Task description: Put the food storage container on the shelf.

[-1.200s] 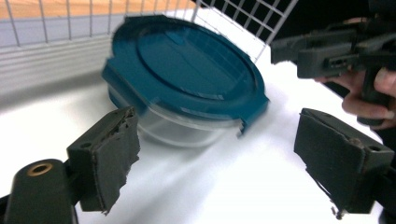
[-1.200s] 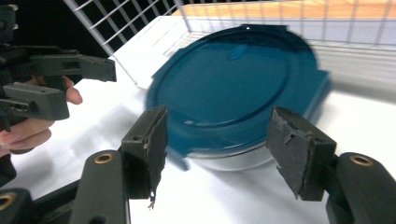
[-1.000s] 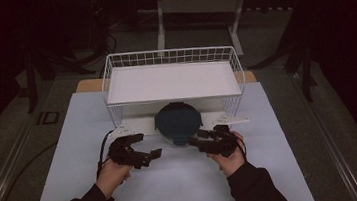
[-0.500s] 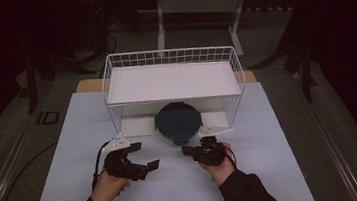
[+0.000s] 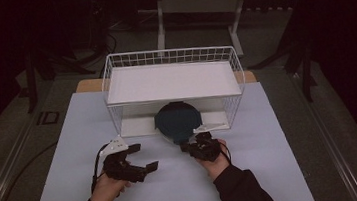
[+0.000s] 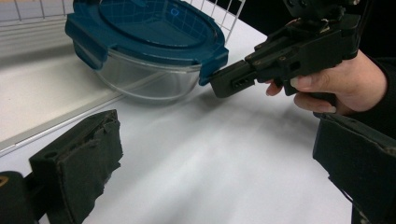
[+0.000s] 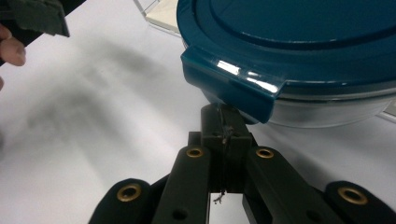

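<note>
A round glass container [image 5: 178,122] with a dark teal clip-on lid [image 6: 149,25] stands on the table, half under the white wire rack [image 5: 172,56]. My right gripper [image 5: 187,147] is shut, its jaws pressed together with nothing between them. Its tips [image 7: 224,116] sit just under the lid's near clip tab [image 7: 233,79], as the left gripper view also shows for the right gripper [image 6: 224,81]. My left gripper [image 5: 144,157] is open and empty, a short way left of the container, its padded jaws [image 6: 79,168] wide apart over the bare table.
The rack's flat white shelf [image 5: 172,81] spans above the container's back half, with wire sides [image 5: 111,102] on either end. A pale mat [image 5: 273,161] covers the table. Dark floor and stand legs [image 5: 159,12] lie beyond it.
Both hands have drawn back toward the near edge and lower. The right gripper has edged left to the lid's front tab, and its jaws have closed.
</note>
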A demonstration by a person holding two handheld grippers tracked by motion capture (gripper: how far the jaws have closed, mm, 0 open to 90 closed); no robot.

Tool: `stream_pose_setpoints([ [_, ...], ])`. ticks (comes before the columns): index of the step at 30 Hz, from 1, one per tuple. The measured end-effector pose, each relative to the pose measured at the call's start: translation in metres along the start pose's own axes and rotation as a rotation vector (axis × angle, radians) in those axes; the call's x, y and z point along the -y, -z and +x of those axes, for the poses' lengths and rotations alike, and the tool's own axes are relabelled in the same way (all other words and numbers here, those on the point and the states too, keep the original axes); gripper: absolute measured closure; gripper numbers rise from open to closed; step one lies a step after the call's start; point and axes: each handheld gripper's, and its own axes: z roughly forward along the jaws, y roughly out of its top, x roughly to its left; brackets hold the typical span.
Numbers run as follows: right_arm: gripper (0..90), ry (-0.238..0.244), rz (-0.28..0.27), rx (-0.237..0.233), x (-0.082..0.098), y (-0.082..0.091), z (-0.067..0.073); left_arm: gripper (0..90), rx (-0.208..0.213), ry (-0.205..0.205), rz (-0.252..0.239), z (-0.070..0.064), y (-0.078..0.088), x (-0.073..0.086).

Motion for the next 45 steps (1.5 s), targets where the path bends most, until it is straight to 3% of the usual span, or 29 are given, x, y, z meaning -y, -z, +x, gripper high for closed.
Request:
stream_pose_setpoints([
  [9,89.8,-0.017,-0.022,0.026,-0.011,-0.007,-0.009,1.4,-0.001,-0.016,-0.004,-0.001,-0.002,0.001],
  [21,89.9,-0.004,-0.040,0.050,-0.027,-0.024,-0.016,1.4,0.005,-0.018,-0.004,-0.001,-0.003,0.002],
  [33,89.8,-0.036,-0.062,0.081,-0.033,-0.024,-0.029,1.4,0.009,-0.014,-0.005,-0.001,-0.003,0.003],
  [45,89.2,-0.033,-0.067,0.084,-0.033,-0.029,-0.026,1.4,0.015,-0.009,-0.008,-0.001,-0.002,0.003],
])
